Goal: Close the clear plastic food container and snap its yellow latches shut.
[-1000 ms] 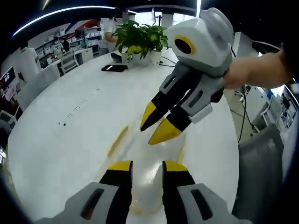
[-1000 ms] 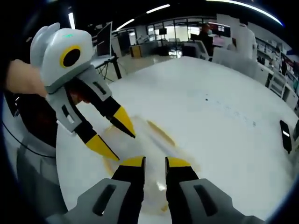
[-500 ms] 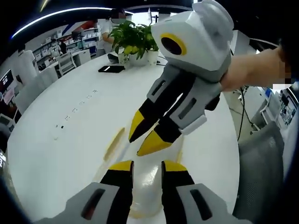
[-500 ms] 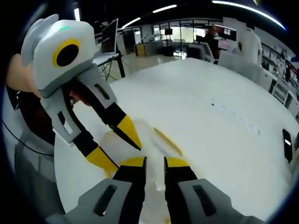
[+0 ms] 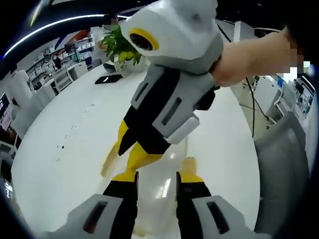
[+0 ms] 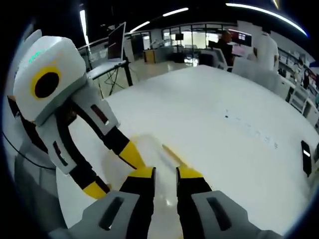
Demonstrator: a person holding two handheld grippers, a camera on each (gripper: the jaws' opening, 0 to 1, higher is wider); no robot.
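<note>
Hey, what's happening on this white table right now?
A person is working two hand-held grippers over a clear plastic food container on a white table. The left hand-held gripper and right hand-held gripper converge on it, jaws slightly apart. A yellow latch runs along its edge; whether it is snapped shut is unclear.

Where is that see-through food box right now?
The clear container lies on the white table, low in both views, right under both grippers' yellow tips, left gripper and right gripper.

My white tabletop (image 5: 75, 149) carried the clear container (image 5: 159, 186) near its edge; potted plants (image 5: 119, 45) and a dark phone (image 5: 105, 79) sat at the far end.
</note>
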